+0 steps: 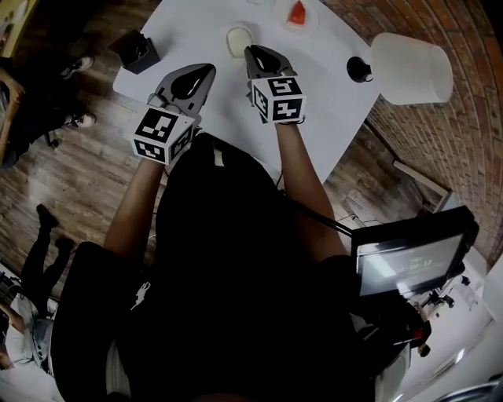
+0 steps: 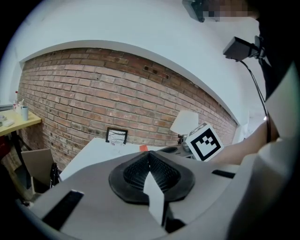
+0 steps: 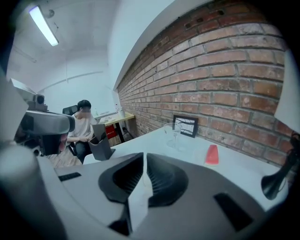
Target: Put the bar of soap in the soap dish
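Soap bar (image 1: 239, 41) (pale oval) on table (image 1: 196, 31), just beyond right tool (image 1: 253, 52), left tool (image 1: 207, 71) nearby, both closed, empty.

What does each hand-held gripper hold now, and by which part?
Nothing is held. The left hand-held gripper and the right hand-held gripper both have their jaws together, with nothing between them.

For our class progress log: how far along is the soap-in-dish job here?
Done: unclear. A pale oval and a red piece lie on the table; whether either is soap seated in a dish is too small to tell. In hand: nothing; the left gripper and right gripper are shut and empty. Left: confirm the soap sits in its dish.
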